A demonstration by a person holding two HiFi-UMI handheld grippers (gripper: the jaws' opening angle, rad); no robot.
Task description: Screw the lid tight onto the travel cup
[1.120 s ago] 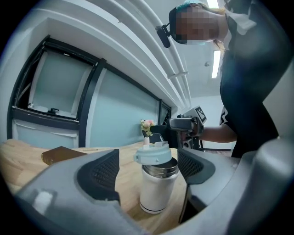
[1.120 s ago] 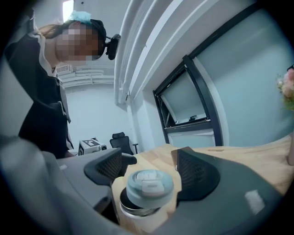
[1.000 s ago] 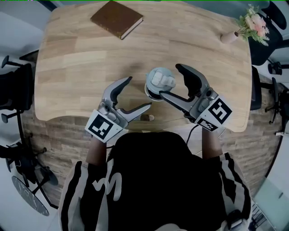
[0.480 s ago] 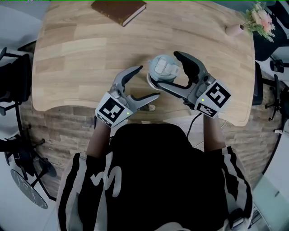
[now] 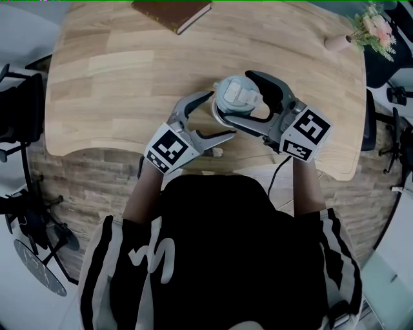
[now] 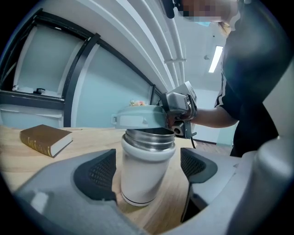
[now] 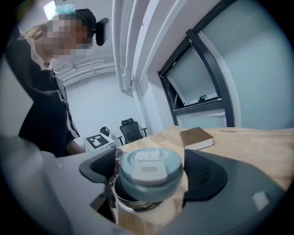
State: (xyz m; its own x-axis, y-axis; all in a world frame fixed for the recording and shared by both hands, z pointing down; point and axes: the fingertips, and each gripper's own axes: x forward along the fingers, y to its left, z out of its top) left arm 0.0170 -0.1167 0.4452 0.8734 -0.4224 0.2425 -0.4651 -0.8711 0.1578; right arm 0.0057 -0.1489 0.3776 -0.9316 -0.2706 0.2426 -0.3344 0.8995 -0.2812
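A white travel cup [image 6: 147,176] with a steel rim stands on the wooden table [image 5: 103,77]. Its pale blue-grey lid [image 5: 237,93] [image 7: 149,172] lies tilted and off-centre on the mouth, so part of the rim [image 7: 138,202] shows beneath it. My right gripper [image 5: 235,95] [image 7: 151,172] straddles the lid. Its jaws have just been opening, and thin gaps show at both pads. My left gripper [image 5: 221,115] [image 6: 148,170] reaches in from the left at the cup's body. Its jaws have also just been opening, and both pads stand clear of the cup wall.
A brown book [image 5: 171,11] [image 6: 45,138] lies at the table's far edge. A small pink vase of flowers [image 5: 339,42] stands far right. A small pale object [image 5: 216,153] sits near the front edge. Office chairs [image 5: 19,122] stand around the table.
Both grippers have come closer to the cup, the left one drawing in beside it from the left. The lid stays on the cup mouth between the right jaws.
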